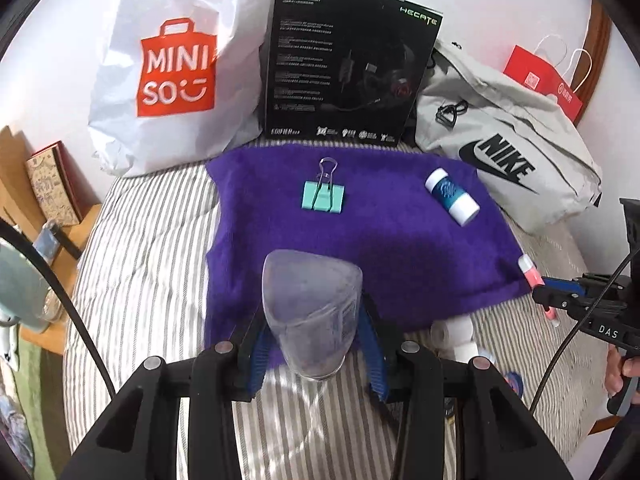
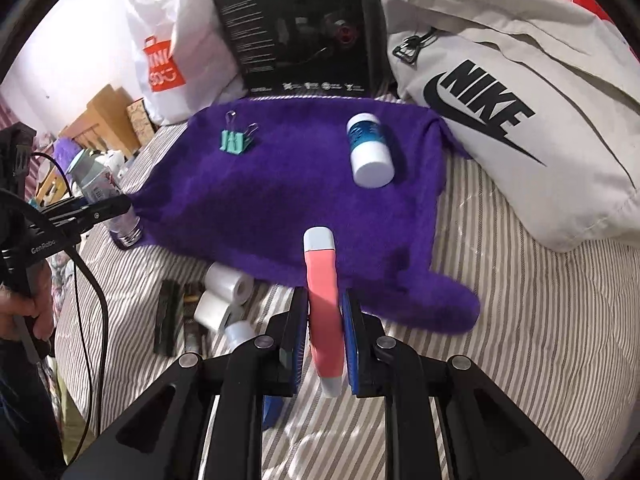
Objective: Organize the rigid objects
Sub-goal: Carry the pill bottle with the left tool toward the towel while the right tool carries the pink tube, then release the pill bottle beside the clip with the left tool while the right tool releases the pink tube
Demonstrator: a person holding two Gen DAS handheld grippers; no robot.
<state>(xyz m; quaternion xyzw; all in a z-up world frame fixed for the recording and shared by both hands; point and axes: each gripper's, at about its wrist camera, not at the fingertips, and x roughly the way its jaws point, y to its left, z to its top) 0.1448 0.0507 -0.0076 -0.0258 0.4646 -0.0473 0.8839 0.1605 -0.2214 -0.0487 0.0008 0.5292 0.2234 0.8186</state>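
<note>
Pinching a clear bottle [image 1: 312,312] midway, the left gripper [image 1: 312,344] copes (slippery plastic, probably light); right gripper [image 2: 326,336] clamps a stiff pink tube [image 2: 323,300].

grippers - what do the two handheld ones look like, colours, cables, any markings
Both are black plastic frames with silver round pivot bolts and blue ribbed finger pads. Seen from the other camera, the left gripper carries white "GenRobo" lettering and a black cable looping down from it; the right gripper shows white "DAS" lettering, a blue finger section and a thin black cable. No sleeves are clearly visible.
</note>
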